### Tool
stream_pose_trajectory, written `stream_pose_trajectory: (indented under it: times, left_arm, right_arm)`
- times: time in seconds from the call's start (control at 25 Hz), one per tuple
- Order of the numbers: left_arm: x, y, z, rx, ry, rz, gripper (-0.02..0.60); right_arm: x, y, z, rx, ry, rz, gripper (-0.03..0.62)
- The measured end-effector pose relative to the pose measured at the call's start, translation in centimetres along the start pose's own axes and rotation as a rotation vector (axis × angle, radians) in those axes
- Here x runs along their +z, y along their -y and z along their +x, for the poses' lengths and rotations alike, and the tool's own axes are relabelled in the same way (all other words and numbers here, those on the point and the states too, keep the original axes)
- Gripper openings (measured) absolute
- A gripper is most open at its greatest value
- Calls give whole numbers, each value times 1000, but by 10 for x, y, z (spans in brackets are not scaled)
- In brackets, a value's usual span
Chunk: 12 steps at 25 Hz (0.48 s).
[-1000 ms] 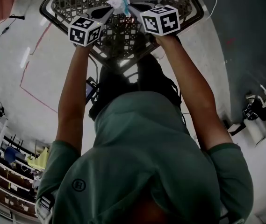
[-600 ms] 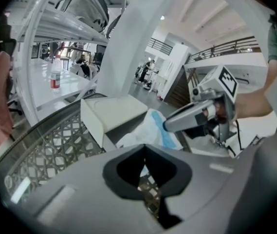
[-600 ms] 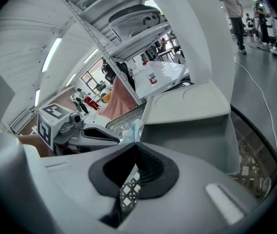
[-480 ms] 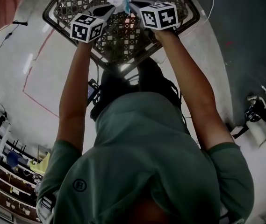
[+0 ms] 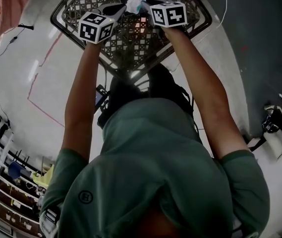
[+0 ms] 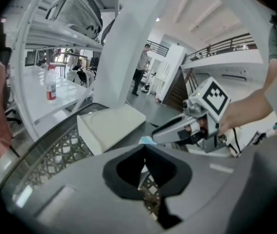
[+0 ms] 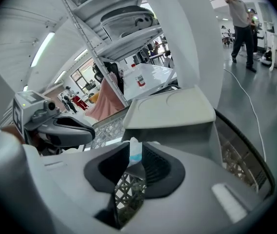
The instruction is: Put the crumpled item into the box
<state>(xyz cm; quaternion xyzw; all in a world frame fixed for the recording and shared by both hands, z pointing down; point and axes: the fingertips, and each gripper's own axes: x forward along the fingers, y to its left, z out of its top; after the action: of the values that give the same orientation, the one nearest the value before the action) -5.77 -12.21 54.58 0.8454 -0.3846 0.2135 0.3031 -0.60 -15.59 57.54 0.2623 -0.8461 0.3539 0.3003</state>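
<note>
Wad (image 5: 135, 4) looks feather-light and squishy, so pinch any fold. Left gripper (image 6: 144, 152) clamps it by the box (image 7: 170, 112); right gripper (image 7: 134, 156) just opened around it.

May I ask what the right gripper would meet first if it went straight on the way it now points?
The crumpled item, sitting between the tips of the right gripper, whose jaws have just been opening; straight beyond, probably the white box.
</note>
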Motion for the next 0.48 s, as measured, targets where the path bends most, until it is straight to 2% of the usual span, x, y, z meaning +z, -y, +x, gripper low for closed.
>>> stream_pose_trajectory:
  times: [0.32,0.48]
  left_arm:
    - [38,18,-43,12,71,73,3]
    - [59,34,-75,14,120,117,3]
  right_arm:
    - [19,-15,-31,-15,76,-12,80]
    - [39,-35,-59,-2,148,-27,40]
